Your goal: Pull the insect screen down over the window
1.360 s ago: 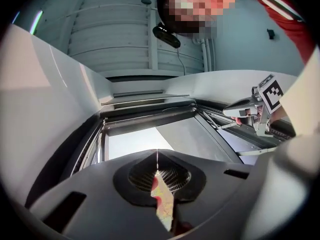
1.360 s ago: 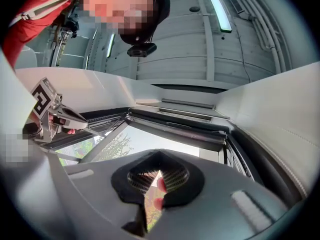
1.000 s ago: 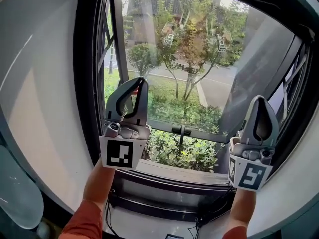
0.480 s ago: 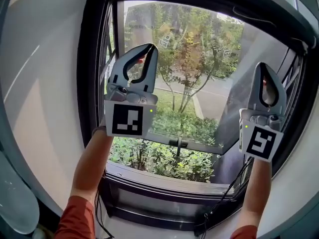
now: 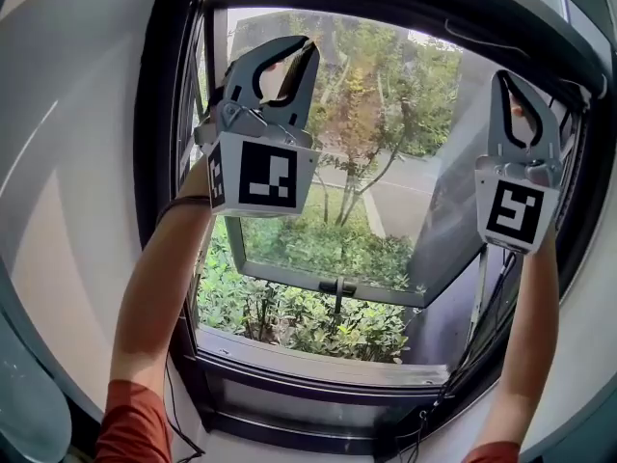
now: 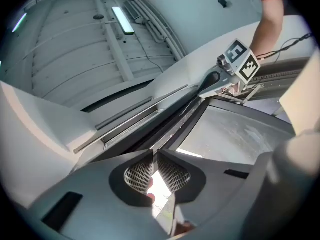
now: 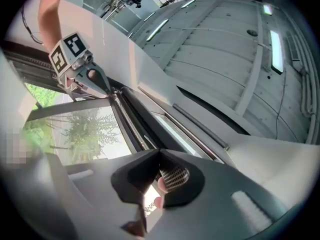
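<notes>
Head view is showing the left gripper (image 5: 307,48) and right gripper (image 5: 502,77) hovering near the frame's (image 5: 405,0) top edge, jaws pinched shut on nothing; the screen, unseen, is presumably sitting rolled there, needing both jaws opening and gripping its bar evenly.

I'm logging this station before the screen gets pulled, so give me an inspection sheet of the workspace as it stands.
Surface: window sill, nothing seen resting on it.
Job's things: window sash tilted open outward; insect screen not down over the opening.
Clutter: nothing seen.
Grippers: left gripper and right gripper both shut, empty, held up near the top of the window frame.
Cables: black cables hang at the sill's right end.
Surroundings: trees, shrubs and a road outside.
</notes>
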Motion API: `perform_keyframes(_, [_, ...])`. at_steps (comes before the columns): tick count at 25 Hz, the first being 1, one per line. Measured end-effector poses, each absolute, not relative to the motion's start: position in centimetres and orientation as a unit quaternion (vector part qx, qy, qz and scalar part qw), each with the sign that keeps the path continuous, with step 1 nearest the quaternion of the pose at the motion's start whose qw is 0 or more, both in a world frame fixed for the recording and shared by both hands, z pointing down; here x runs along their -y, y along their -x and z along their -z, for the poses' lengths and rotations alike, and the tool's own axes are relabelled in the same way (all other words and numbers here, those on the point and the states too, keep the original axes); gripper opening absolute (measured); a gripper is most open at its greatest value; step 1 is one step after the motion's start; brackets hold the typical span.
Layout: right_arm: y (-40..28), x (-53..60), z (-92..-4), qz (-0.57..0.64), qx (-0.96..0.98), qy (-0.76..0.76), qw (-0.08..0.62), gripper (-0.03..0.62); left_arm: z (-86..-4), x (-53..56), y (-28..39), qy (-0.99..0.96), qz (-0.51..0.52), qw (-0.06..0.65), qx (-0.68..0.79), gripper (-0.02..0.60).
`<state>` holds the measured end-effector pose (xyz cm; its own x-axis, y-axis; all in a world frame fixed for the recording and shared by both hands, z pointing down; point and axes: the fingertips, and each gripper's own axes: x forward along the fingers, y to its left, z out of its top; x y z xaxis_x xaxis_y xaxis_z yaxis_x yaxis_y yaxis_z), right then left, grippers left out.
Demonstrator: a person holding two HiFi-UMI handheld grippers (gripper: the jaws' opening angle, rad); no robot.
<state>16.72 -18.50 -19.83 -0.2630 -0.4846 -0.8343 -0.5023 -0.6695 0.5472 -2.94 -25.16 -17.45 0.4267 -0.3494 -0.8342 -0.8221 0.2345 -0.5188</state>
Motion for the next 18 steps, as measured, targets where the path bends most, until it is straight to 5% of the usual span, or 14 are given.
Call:
perform_keyframes(3, [-16.1, 19.2, 21.2, -0.705, -0.401, 0.584, -0.025, 0.075, 19.3, 24.6, 2.5, 0.562, -0.172, 0.633, -0.504, 0.012])
perform_keyframes(18, [-18.5, 22.5, 24.4, -0.706, -0.311, 0.596, -0.224, 0.163, 25.2, 29.3, 2.2, 0.438, 0.063, 0.697, -0.564, 0.187])
